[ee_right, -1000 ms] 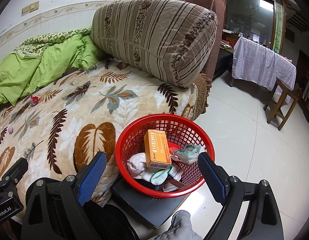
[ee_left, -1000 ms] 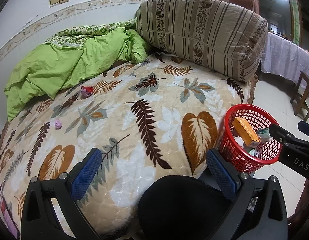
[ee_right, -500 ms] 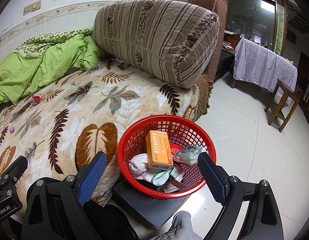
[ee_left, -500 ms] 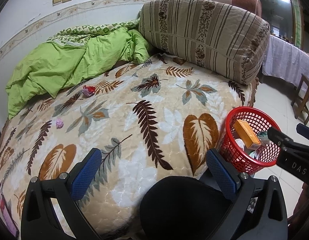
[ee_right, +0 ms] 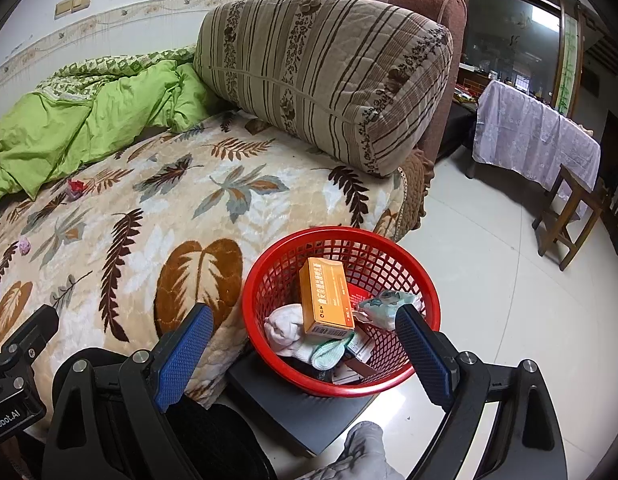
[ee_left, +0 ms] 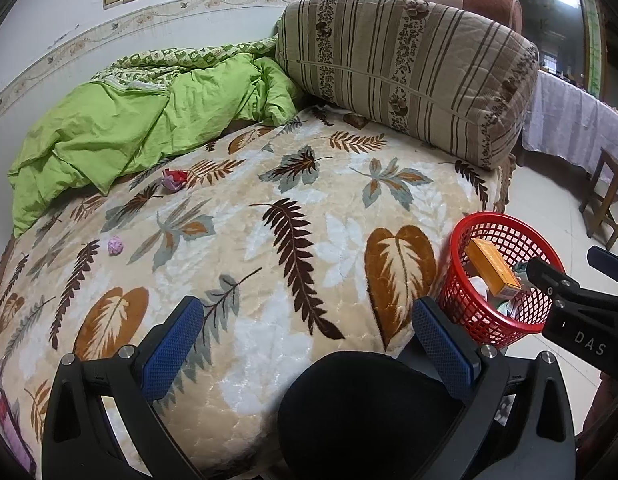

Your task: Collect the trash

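A red mesh basket [ee_right: 425, 292] stands beside the bed on a dark flat box [ee_right: 293, 408]. It holds an orange carton [ee_right: 327, 300], white and mint socks [ee_right: 297, 336] and wrappers. It also shows in the left wrist view [ee_left: 461, 248]. On the leaf-print blanket [ee_left: 269, 240] lie a red and purple crumpled wrapper [ee_left: 174, 179] and a small purple wad [ee_left: 115, 245]; both are far from the grippers. My left gripper [ee_left: 309, 340] is open and empty above the near bed edge. My right gripper [ee_right: 305, 350] is open and empty just above the basket.
A green duvet [ee_left: 129, 128] is bunched at the back left. A large striped cushion [ee_left: 409, 64] leans on the brown headboard. A wooden stool [ee_right: 569, 216] and a cloth-covered table [ee_right: 537, 140] stand on the tiled floor to the right.
Both grippers have drifted slightly; the basket sits a little further right and lower in the left wrist view. Nothing was picked up or dropped.
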The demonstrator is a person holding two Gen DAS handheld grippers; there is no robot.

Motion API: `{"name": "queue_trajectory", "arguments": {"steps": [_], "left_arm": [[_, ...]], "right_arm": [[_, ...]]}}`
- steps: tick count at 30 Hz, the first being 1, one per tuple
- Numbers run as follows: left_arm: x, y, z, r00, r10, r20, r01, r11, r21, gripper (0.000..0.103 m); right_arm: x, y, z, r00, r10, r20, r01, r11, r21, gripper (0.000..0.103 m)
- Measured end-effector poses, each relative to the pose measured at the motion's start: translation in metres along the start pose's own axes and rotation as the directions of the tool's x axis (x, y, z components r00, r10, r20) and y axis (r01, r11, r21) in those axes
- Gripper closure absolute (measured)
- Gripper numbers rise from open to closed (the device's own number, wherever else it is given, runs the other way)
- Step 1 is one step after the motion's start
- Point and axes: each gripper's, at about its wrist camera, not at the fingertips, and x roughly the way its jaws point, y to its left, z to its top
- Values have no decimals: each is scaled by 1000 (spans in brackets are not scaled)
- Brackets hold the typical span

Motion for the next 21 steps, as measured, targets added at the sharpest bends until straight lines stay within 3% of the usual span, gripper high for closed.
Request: {"name": "queue_trajectory", "arguments": {"steps": [5,11,15,17,19,21], "left_arm": [[3,10,0,1000,-3,-7,3,999,-34,0],[12,73,0,994,108,-32,-112,978,-175,0],[32,138,-12,966,226,-126,-255,919,-300,0],[45,172,-22,940,278,-200,-333,874,-353,0],[62,206,-34,911,296,-287,-395,825,-405,0],[76,232,-45,902,272,-336,-407,796,-448,0]], "right_arm": [[3,10,5,1000,28,7,-28,999,-38,9],[10,60,42,991,119,64,-105,976,-192,9],[26,116,60,980,192,51,-168,939,-301,9],[42,153,64,969,248,11,-228,905,-358,9],[59,185,65,957,285,-52,-282,877,-389,9],[83,221,68,944,309,-121,-331,857,-394,9]]}}
